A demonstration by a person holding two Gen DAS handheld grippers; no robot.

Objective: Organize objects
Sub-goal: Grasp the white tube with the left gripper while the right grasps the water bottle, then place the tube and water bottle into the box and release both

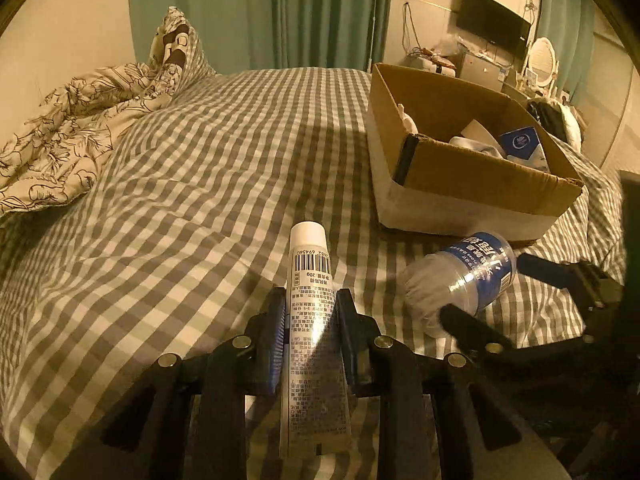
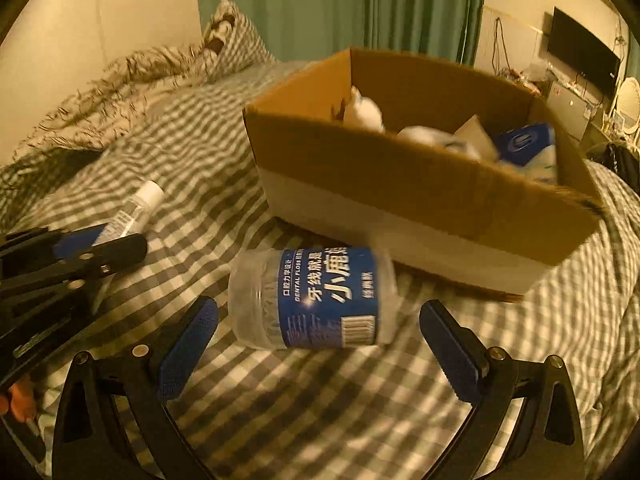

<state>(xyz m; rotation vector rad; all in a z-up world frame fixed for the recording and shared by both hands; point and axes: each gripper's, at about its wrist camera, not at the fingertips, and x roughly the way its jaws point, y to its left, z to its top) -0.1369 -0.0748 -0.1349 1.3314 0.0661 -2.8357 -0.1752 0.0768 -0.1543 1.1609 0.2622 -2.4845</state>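
Note:
My left gripper (image 1: 310, 300) is shut on a white tube (image 1: 310, 300) with a white cap and a barcode, held over the checked bed sheet; the tube also shows in the right wrist view (image 2: 138, 210). A clear jar with a blue label (image 2: 316, 300) lies on its side on the sheet, between the wide-open fingers of my right gripper (image 2: 318, 316), not gripped. The jar also shows in the left wrist view (image 1: 460, 280). A cardboard box (image 2: 400, 176) stands just behind the jar, holding white and blue items.
The box (image 1: 460, 184) sits at the right of the bed. A crumpled floral duvet (image 1: 76, 128) and a pillow (image 1: 176, 52) lie at the far left. Green curtains, a wall television and a cluttered desk stand beyond the bed.

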